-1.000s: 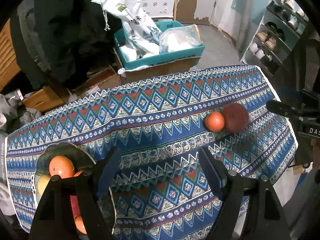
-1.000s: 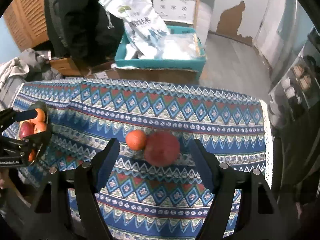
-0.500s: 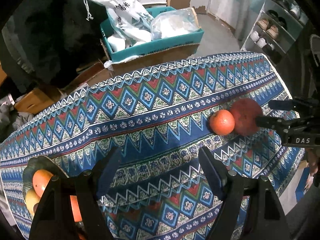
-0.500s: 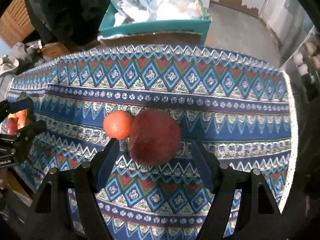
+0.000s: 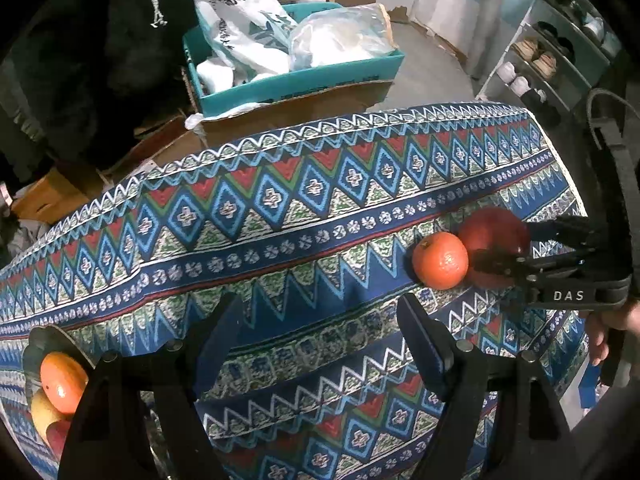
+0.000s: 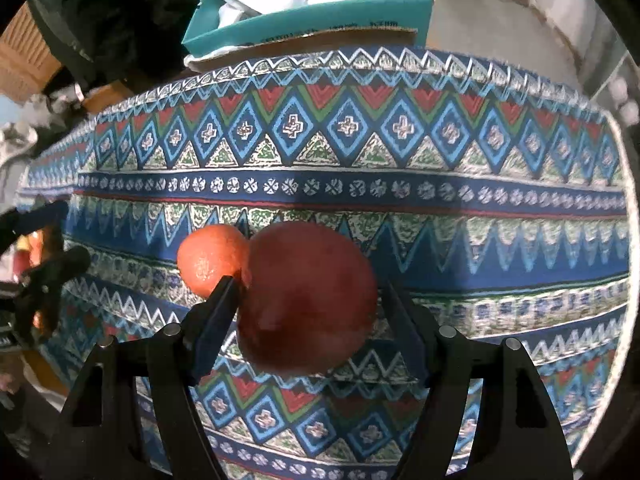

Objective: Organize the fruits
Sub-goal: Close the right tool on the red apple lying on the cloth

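Note:
A large red apple (image 6: 308, 296) lies on the patterned tablecloth (image 6: 360, 152), touching a smaller orange (image 6: 208, 258) on its left. My right gripper (image 6: 310, 292) is open, its two fingers on either side of the apple; whether they touch it is unclear. In the left wrist view the apple (image 5: 494, 236), the orange (image 5: 440, 261) and the right gripper (image 5: 516, 248) sit at the right. My left gripper (image 5: 320, 328) is open and empty above the cloth. A plate (image 5: 38, 340) with an orange (image 5: 60, 380) and other fruit is at its lower left.
A teal box (image 5: 296, 80) with white bags stands on cardboard behind the table. A shoe rack (image 5: 560, 52) is at the far right. The table's right edge (image 6: 620, 240) lies close to the apple. Dark clothing hangs at the back left.
My right gripper has moved forward and down until its fingers flank the red apple. My left gripper has drifted right, so the fruit plate has slid to the frame's lower left corner.

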Demonstrator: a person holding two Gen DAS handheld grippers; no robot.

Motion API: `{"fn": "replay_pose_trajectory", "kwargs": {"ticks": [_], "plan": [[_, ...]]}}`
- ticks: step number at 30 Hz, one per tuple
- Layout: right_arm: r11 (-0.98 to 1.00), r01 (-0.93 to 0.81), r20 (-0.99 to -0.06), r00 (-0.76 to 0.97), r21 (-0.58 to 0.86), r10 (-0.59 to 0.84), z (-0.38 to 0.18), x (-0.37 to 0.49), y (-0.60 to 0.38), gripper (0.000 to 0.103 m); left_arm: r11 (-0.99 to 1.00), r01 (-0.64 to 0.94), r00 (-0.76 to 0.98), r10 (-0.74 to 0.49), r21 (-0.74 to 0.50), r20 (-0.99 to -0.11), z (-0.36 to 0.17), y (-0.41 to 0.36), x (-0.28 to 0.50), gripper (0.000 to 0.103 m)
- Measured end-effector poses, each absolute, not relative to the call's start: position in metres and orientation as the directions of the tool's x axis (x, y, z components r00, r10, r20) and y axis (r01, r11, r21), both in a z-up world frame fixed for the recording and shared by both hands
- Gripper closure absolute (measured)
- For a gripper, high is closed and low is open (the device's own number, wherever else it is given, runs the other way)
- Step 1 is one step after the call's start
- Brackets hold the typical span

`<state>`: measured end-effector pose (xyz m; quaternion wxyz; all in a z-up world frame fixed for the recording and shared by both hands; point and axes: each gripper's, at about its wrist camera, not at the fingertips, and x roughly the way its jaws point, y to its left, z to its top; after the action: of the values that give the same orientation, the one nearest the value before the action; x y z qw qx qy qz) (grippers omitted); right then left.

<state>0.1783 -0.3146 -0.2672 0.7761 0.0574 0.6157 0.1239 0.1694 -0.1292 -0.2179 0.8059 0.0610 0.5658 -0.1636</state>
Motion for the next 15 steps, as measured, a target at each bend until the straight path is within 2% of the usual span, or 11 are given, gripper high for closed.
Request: {"fn": "replay_pose_trajectory", "kwargs": {"ticks": [6,15], "plan": [[0.945,-0.084,-0.921,0.213,0.317,0.328,-0.271,0.182,-0.323,0.033,0.932,0.350,0.295,-0.206,-0.094,-0.933,-0.220,-0.140,0.171,0.022],[0.975,-0.056,-0.940,0.259,0.214,0.222,-0.254,0.168,-0.338,0.035,0.912,0.397,0.284,-0.229,-0.103,-0.931,-0.224,-0.167,0.166,0.022]]}}
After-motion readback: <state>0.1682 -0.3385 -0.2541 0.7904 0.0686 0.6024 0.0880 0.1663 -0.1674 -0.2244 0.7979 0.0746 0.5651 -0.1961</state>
